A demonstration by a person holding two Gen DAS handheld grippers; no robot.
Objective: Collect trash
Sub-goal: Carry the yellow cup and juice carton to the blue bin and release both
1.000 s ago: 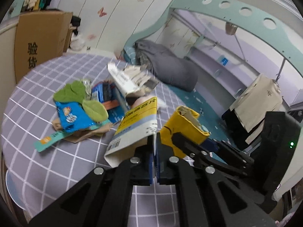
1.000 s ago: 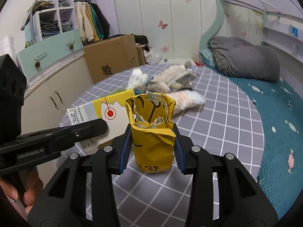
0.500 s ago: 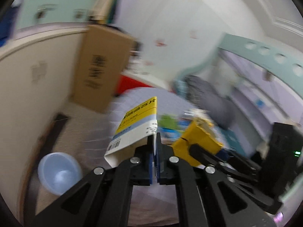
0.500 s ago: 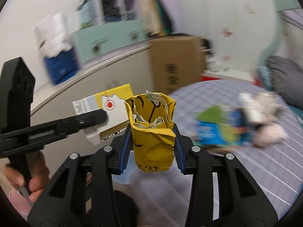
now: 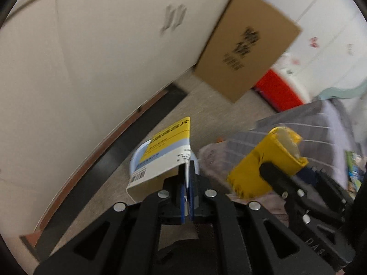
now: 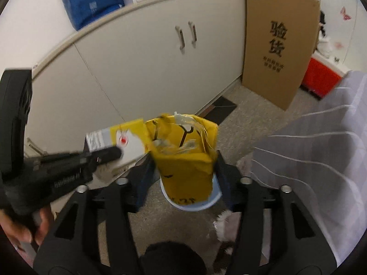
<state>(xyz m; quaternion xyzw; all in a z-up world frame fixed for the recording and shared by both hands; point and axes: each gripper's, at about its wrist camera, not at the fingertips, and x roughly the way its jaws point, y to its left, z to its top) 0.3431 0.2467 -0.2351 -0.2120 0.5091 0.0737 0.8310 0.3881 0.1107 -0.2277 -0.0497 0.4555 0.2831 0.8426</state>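
My left gripper (image 5: 188, 197) is shut on a flattened yellow, white and blue carton (image 5: 160, 155), which sticks up from the pads. It hangs over a pale blue bin (image 5: 137, 158) on the floor. My right gripper (image 6: 183, 178) has its jaws opening, and a torn yellow bag (image 6: 185, 160) sits loose between the spread fingers (image 6: 143, 178), directly above the bin (image 6: 195, 204). A gap shows beside the bag's left side. The left wrist view shows the yellow bag (image 5: 266, 160) to the right of the carton. In the right wrist view the carton (image 6: 119, 139) sits left of the bag.
A cream cabinet (image 6: 149, 52) runs along the wall, with a blue bag (image 6: 91, 2) on top. A tall cardboard box (image 6: 277, 45) and a red box (image 6: 321, 78) stand beyond. The checked bedsheet (image 6: 316, 151) hangs at right. A hand (image 6: 25, 229) holds the left gripper.
Both grippers swung off the bed with their trash and dropped toward the floor by the cabinet, over the blue bin. The right jaws have spread away from the yellow bag.
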